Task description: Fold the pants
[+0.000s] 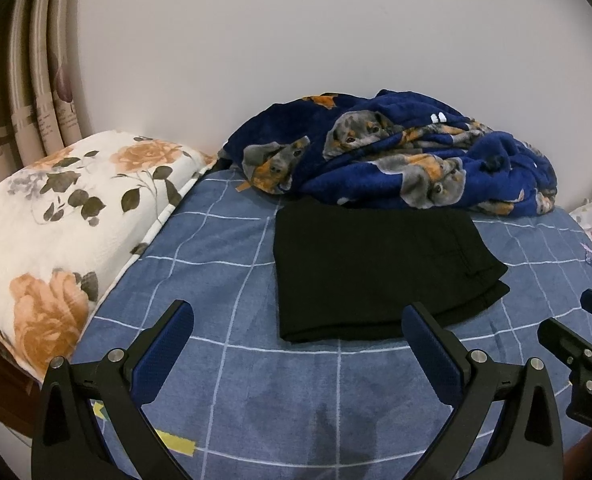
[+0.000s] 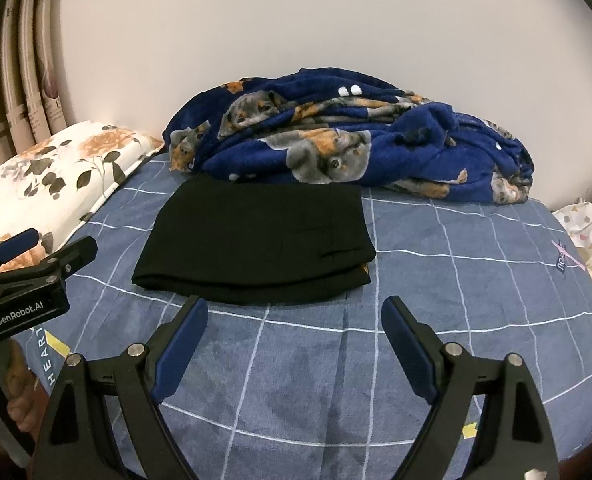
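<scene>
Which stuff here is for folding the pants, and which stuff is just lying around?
For the job:
black pants, already folded
left gripper, open
right gripper, open

Just lying around:
dog blanket
flowery pillow
blue checked sheet

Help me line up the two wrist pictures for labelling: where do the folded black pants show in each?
Left wrist view: folded black pants lie right of centre, beyond the open left gripper.
Right wrist view: pants lie left of centre, beyond the open right gripper.
Shared landmark: the blue dog-print blanket just behind them.
</scene>
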A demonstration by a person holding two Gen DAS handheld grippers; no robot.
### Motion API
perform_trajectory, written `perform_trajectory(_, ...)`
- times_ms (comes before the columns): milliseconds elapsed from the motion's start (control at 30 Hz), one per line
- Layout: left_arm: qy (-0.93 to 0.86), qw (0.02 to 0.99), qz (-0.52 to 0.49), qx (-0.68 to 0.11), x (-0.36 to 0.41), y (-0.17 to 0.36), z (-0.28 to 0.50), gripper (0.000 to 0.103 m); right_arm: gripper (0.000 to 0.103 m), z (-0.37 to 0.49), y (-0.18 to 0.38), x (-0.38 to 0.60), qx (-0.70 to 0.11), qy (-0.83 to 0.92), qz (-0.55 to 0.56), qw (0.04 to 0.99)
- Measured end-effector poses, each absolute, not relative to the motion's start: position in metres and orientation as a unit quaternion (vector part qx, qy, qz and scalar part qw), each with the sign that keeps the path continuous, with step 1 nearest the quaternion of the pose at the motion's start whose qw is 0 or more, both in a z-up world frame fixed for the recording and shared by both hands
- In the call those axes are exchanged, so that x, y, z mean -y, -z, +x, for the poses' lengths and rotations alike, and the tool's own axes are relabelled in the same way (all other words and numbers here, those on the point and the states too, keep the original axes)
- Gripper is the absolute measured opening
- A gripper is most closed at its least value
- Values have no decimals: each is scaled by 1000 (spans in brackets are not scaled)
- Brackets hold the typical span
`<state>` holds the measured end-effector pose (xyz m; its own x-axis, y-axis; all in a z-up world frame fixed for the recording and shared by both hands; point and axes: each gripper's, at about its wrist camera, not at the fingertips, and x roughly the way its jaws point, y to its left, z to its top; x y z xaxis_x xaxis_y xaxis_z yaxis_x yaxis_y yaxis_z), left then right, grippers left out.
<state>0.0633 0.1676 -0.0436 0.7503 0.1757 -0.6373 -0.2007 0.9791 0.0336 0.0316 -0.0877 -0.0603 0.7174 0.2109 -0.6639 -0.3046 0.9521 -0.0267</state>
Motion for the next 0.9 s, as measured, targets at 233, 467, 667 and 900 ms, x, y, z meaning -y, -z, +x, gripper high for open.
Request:
perform_trajectory(233, -97, 934, -15, -345, -167, 48, 65, 103, 86, 33, 64, 89, -353, -141, -64, 923)
perform_trajectory(467, -87, 929, -23, -358, -168, 51, 71, 103, 86, 36, 67, 91, -356, -142, -62, 921)
perform_trajectory(667, -112, 935, -16, -336, -169, 45, 73, 103, 86, 45, 70, 95, -364, -148, -58, 918)
perform_trajectory(900, -121, 944, -5, -306, -169, 30, 72, 103, 86, 50, 69, 99, -363, -148, -53, 918)
